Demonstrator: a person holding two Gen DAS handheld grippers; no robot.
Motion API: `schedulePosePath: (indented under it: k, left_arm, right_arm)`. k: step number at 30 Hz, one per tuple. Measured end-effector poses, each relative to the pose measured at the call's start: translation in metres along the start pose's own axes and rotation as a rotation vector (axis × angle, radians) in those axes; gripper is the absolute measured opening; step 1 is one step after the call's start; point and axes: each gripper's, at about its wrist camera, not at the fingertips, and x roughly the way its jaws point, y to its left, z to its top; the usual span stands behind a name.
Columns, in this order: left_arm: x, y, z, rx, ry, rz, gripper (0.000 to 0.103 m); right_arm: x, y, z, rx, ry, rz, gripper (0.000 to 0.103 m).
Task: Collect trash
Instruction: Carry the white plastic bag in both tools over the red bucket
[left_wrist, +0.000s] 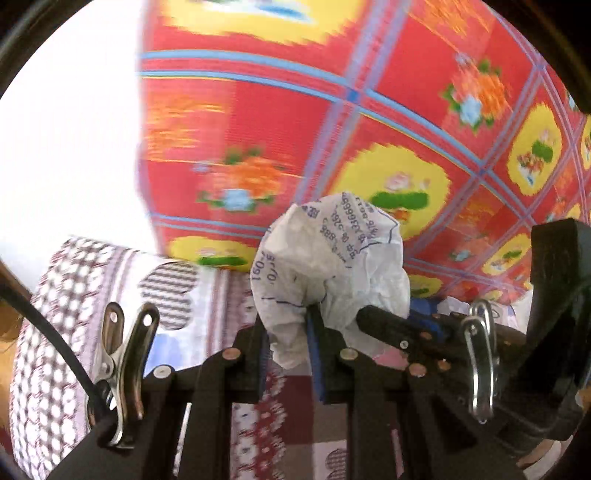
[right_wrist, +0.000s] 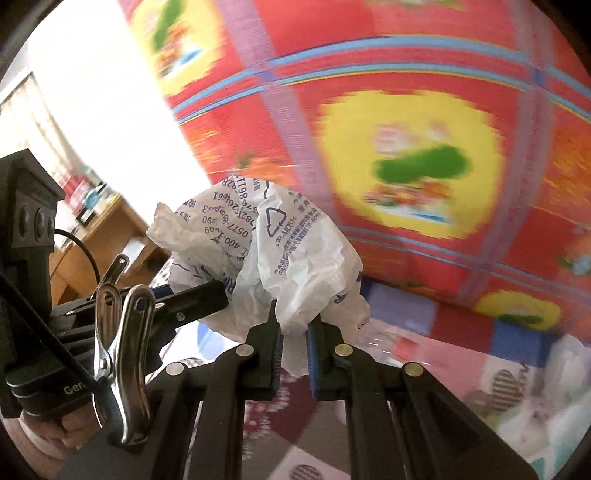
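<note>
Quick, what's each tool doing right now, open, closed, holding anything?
Left tool: closed on the crumpled white plastic bag.
Right tool: closed on the same crumpled bag, from the other side.

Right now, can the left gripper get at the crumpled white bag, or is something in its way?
Yes, it looks like it already has it. The left gripper is shut on the crumpled white bag, with nothing between them. The right gripper pinches the same bag from the other side.
</note>
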Motion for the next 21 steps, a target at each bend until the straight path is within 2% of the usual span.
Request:
schedulePosePath:
  k: [8,21]
  left_arm:
    - [-0.044,0.069,-0.019,-0.093,-0.054,0.11,0.019]
    - [-0.1,0.205,-0.047,-0.281,-0.088,0.188,0.019]
  right_arm:
    - [0.035,0.084,0.006,-0.124,0.047,0.065,0.012]
    - [0.111,0.232,0.008,-0.276,0.125,0.152,0.012]
